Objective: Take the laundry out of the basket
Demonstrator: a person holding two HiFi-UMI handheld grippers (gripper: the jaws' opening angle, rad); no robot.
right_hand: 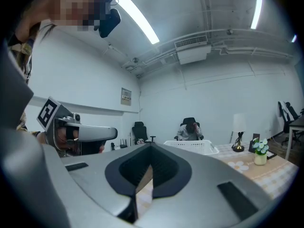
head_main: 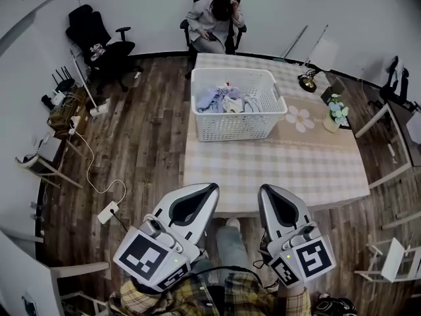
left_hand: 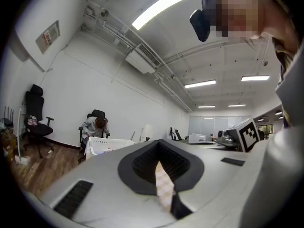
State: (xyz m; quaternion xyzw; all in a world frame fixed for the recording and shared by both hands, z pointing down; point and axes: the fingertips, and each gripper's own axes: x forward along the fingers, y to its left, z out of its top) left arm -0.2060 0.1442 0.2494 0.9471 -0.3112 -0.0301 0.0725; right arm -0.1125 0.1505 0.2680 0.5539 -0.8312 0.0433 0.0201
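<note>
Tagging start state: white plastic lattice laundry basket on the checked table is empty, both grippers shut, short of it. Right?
Not empty: head view shows the white plastic lattice laundry basket holding pale blue and white clothes. Rest stands.

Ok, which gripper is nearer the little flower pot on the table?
Right. The right gripper sits off the table's near edge, with the flower pot ahead to its right; the left gripper is beside it, farther left.
</note>
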